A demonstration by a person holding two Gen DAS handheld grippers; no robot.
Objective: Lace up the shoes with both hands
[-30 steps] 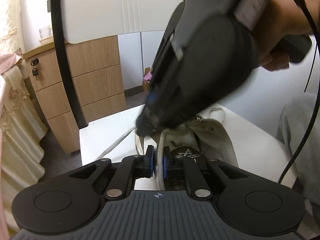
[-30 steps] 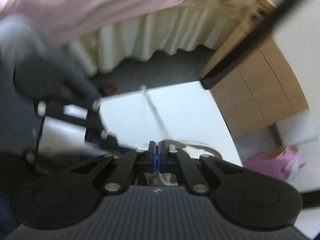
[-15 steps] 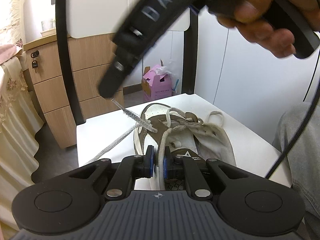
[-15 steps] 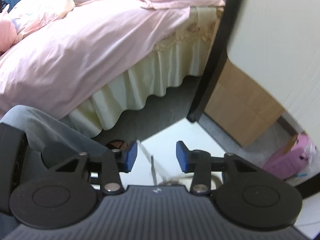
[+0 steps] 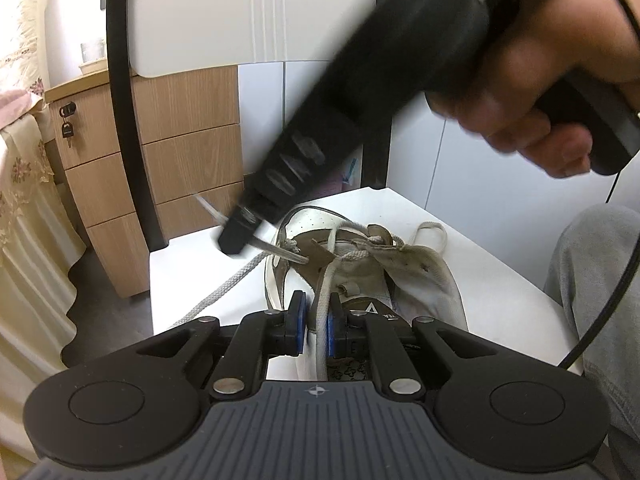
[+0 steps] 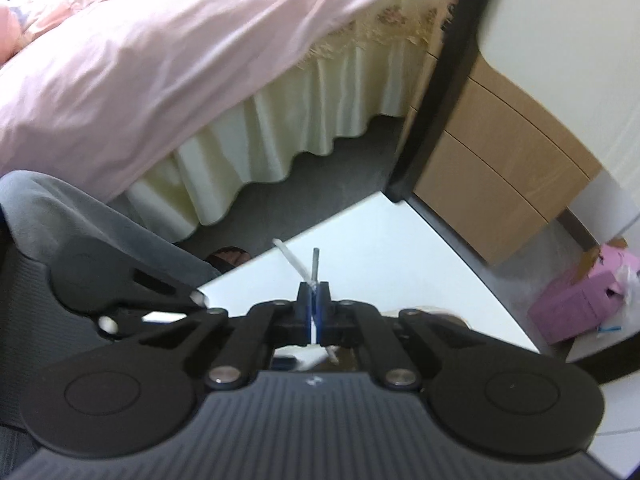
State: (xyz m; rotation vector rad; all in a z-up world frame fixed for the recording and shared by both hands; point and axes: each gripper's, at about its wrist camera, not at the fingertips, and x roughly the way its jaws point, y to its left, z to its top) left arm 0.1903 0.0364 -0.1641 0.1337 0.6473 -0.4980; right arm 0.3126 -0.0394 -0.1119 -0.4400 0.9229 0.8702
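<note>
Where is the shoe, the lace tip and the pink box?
shoe (image 5: 424, 268), left wrist view, on its white side by the eyelets.
lace tip (image 6: 289, 258), right wrist view, on the stiff end sticking out past the shut right gripper.
pink box (image 6: 580, 304), right wrist view, on its front face.

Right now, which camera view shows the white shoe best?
The left wrist view: the shoe lies open on the white table, with its tongue, eyelets and laces visible just past the left gripper. The right wrist view shows only a thin, blurred edge of it behind the right gripper.
</note>
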